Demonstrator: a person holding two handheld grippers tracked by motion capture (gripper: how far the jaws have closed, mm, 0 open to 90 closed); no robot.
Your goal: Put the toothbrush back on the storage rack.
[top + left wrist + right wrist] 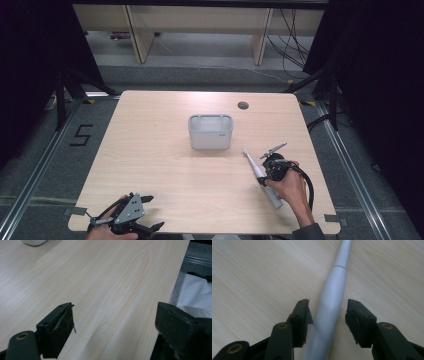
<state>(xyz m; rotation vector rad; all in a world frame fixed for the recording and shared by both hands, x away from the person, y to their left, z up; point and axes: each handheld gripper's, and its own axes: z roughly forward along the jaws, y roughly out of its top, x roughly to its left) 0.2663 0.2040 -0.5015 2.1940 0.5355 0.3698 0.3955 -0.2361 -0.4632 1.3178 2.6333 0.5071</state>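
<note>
My right claw (328, 312) straddles the white toothbrush (332, 305) on the pale wood table (150, 150), pads not pressing; left claw (115, 325) gapes empty

The white electric toothbrush (261, 176), a slim plastic body with a tapered grey-white handle and a narrow neck, lies flat on the light wooden tabletop. It sits at the right near side, oriented diagonally, with the brush head pointing away toward the centre. In the right gripper view, the handle (329, 307) widens toward the camera.
</note>
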